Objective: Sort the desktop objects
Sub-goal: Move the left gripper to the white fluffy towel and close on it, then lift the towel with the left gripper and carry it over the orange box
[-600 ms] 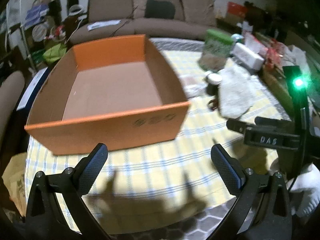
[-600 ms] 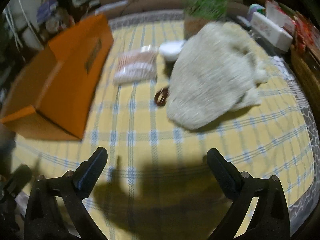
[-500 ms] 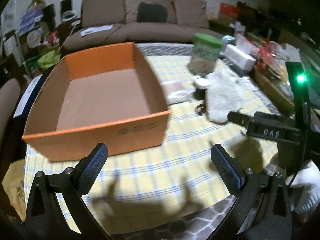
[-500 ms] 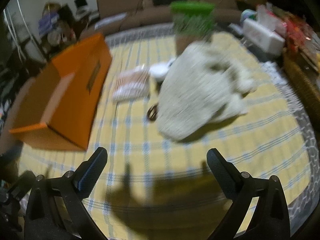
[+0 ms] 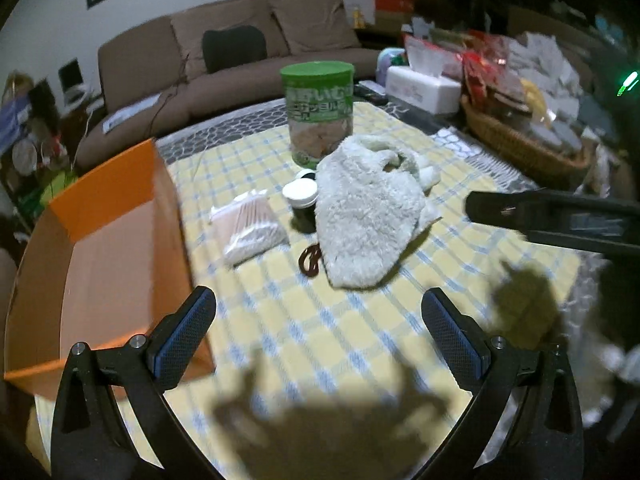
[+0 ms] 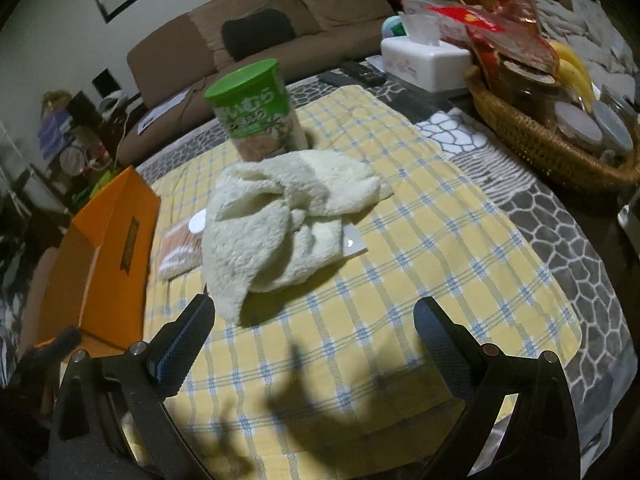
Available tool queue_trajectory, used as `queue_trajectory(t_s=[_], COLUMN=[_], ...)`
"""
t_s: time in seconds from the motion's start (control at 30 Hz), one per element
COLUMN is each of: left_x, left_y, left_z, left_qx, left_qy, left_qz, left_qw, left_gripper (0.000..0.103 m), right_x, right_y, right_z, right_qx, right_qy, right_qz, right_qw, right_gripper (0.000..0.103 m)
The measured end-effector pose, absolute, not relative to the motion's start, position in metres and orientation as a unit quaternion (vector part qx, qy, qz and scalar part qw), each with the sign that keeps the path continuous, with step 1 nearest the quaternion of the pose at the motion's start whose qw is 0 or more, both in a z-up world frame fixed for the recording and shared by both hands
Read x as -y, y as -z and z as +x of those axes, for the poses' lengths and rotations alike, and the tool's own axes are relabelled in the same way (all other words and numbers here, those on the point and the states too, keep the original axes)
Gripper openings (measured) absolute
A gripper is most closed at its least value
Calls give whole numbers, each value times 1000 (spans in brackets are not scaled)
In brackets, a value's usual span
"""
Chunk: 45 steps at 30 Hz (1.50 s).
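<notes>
Orange cardboard box (image 5: 100,240) sits at the left on the yellow checked tablecloth (image 5: 360,340); only the left wrist view looks into it, and it's bare inside. That view also catches a bag of cotton swabs (image 5: 250,228), a small dark jar with a white lid (image 5: 301,200) and a brown hair tie (image 5: 310,260), all tucked beside the fluffy white cloth (image 5: 364,216). The right view mostly hides those behind the cloth, but adds a wicker basket (image 6: 540,140) with bananas and a white tissue box (image 6: 424,60). The green-lidded canister (image 5: 318,112) has Japanese lettering, too blurry to read. Left gripper (image 5: 318,336) and right gripper (image 6: 314,336) both spread wide with nothing between them, the cloth lying just ahead of the fingertips.
</notes>
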<state>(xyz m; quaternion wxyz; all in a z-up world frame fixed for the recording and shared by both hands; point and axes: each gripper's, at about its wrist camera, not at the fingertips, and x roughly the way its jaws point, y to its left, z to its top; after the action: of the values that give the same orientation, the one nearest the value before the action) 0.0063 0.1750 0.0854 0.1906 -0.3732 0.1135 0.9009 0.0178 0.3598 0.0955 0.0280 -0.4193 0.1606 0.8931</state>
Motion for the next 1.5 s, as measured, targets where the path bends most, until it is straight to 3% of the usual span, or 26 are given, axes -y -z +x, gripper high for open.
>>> queue_trajectory(t_s=[0.23, 0.43, 0.5, 0.57, 0.6, 0.67, 0.77, 0.97, 1.23, 1.5], left_x=[-205, -231, -234, -234, -234, -229, -218, -207, -197, -184], left_y=[-60, -38, -33, -30, -28, -27, -34, -87, -214, -315], left_z=[-18, -33, -38, -44, -47, -51, -54, -51, -50, -28], left_qx=[-103, -147, -152, -150, -147, -132, -101, -66, -33, -59], left_qy=[-892, -893, -893, -892, -890, -888, -889, -895, -911, -931], left_qz=[-387, -384, -385, -392, -397, -405, -411, -387, -327, -259], left_qw=[210, 186, 176, 170, 167, 170, 176, 210, 251, 250], left_gripper=[97, 97, 88, 60, 53, 27, 8, 7, 7, 7], right_x=[-373, -401, -406, -406, -406, -404, -404, -412, -407, -395], right_y=[-93, -83, -80, -78, -78, -77, -75, -67, -78, -101], right_z=[21, 21, 19, 19, 18, 17, 15, 14, 18, 25], right_qx=[-186, -259, -271, -269, -266, -264, -267, -315, -319, -306], right_qy=[-887, -864, -859, -858, -858, -858, -855, -841, -852, -873], right_qz=[-422, -431, -433, -437, -438, -440, -443, -439, -414, -376], right_qw=[22, 23, 25, 29, 29, 27, 24, -1, -21, -59], right_gripper=[101, 101, 101, 101, 101, 101, 101, 101, 101, 101])
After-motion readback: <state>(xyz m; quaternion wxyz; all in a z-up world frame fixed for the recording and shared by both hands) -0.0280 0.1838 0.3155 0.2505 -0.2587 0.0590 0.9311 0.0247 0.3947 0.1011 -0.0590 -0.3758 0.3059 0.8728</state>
